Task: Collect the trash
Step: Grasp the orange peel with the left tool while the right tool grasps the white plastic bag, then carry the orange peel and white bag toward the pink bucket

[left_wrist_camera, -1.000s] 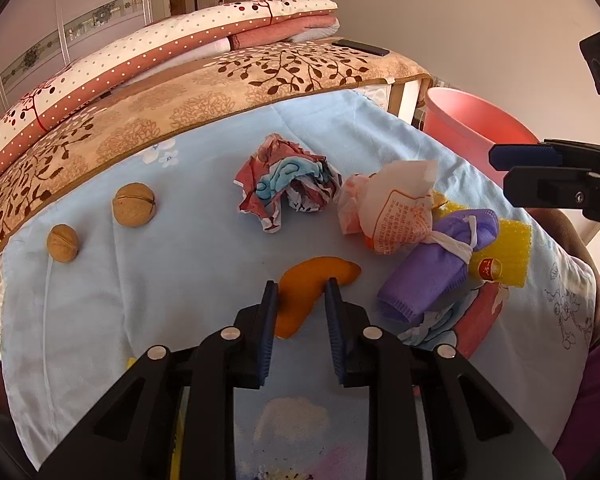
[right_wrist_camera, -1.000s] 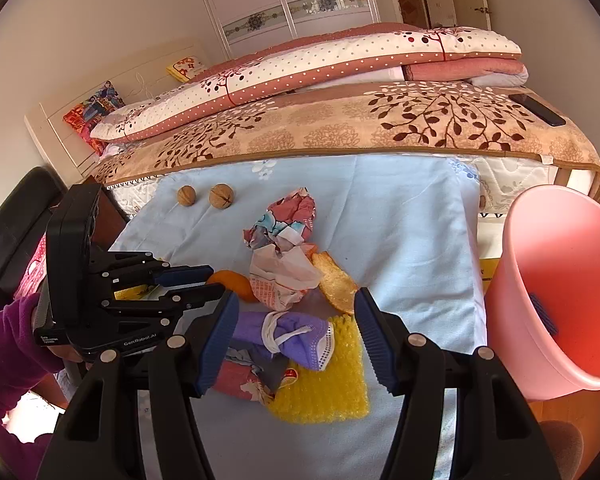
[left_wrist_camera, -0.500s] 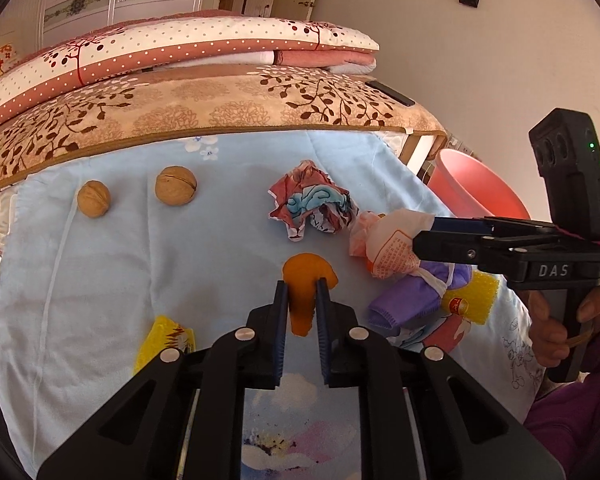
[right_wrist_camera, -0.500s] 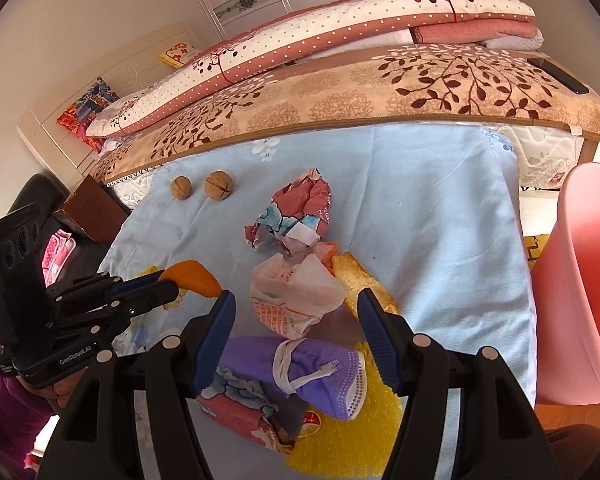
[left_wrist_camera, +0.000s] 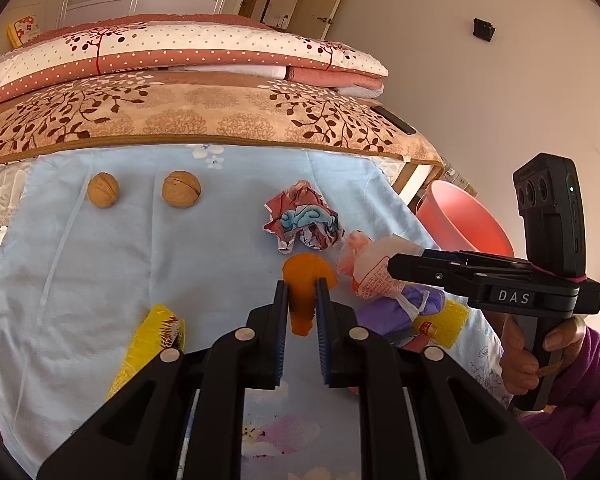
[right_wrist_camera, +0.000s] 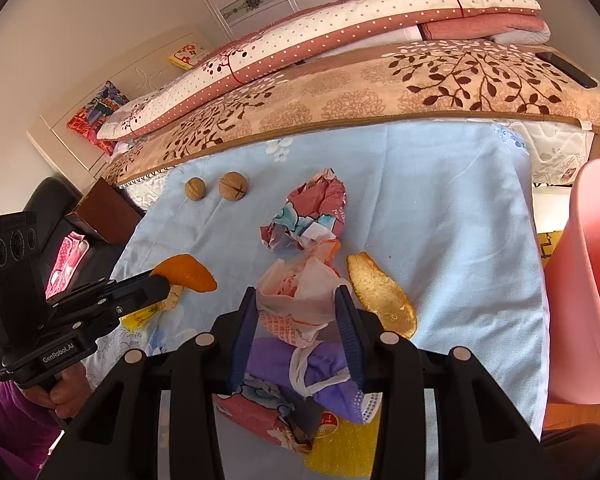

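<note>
My left gripper (left_wrist_camera: pixel 302 286) is shut on an orange peel (left_wrist_camera: pixel 305 280) and holds it above the blue cloth (left_wrist_camera: pixel 140 260); it also shows in the right wrist view (right_wrist_camera: pixel 186 274). My right gripper (right_wrist_camera: pixel 296 300) is open, its fingers on either side of a white crumpled plastic bag (right_wrist_camera: pixel 300 300), seen too in the left wrist view (left_wrist_camera: pixel 376 272). A purple face mask (right_wrist_camera: pixel 324 372), a crumpled red and blue wrapper (right_wrist_camera: pixel 308 220), a second peel (right_wrist_camera: pixel 380 296) and yellow foam (right_wrist_camera: pixel 344 452) lie around it.
A pink bucket (right_wrist_camera: pixel 584 280) stands to the right of the cloth; it also shows in the left wrist view (left_wrist_camera: pixel 464 220). Two walnuts (left_wrist_camera: pixel 180 190) lie at the far left. A yellow wrapper (left_wrist_camera: pixel 156 336) lies near left. Folded quilts (left_wrist_camera: pixel 180 80) sit behind.
My left gripper closed on the orange peel and lifted it off the cloth. My right gripper moved forward and down until its fingers flank the white bag.
</note>
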